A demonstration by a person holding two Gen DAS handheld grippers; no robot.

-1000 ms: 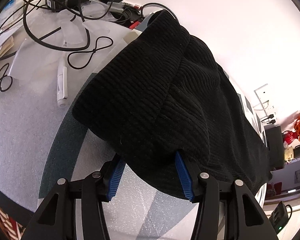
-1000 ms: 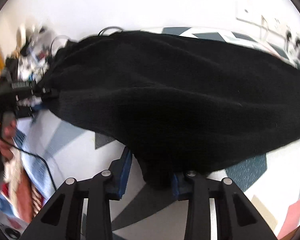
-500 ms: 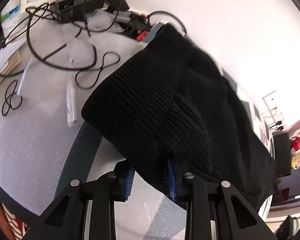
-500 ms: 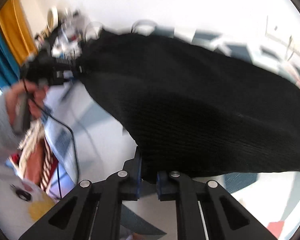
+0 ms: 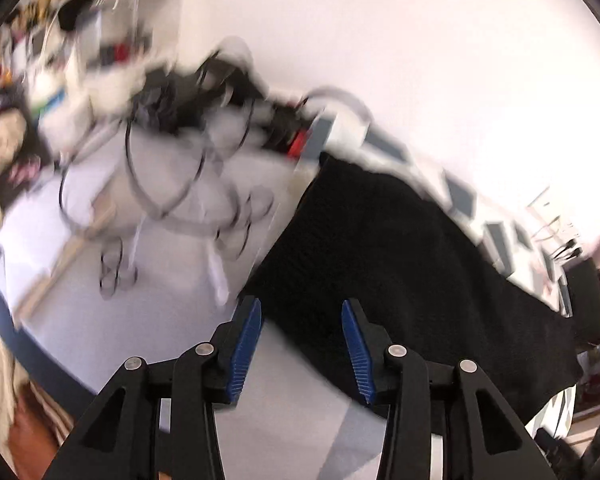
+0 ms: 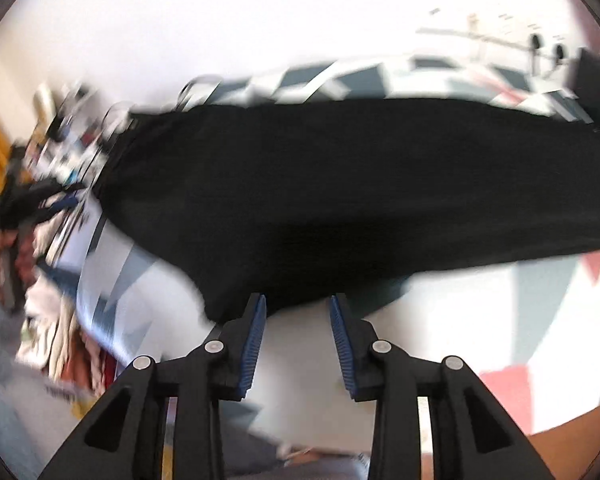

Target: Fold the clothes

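Black knit garment (image 5: 400, 248) lies flat on my bench (image 5: 300, 392), spread long across the patterned cover (image 6: 480, 320) with grey and red shapes. In the right wrist view the same garment (image 6: 340, 192) fills the middle, its near edge just ahead of my right gripper (image 6: 298, 304). My left gripper (image 5: 302, 306) sits at the garment's near left corner; jaws wide apart, blue pads (image 5: 246, 344) bare, nothing between them. Right jaws also apart, pads (image 6: 254, 340) empty, cloth edge close ahead but not pinched. Both views are motion-blurred. No writing, brand or label readable anywhere. No container I can make out. Left of the garment: tangle of black cables (image 5: 172, 172) on the pale bench top, more dark gear (image 5: 204, 92) behind them by the white wall (image 5: 380, 40), too smeared to identify. In the right wrist view, a hand (image 6: 4, 252) grips the other handle at far left.
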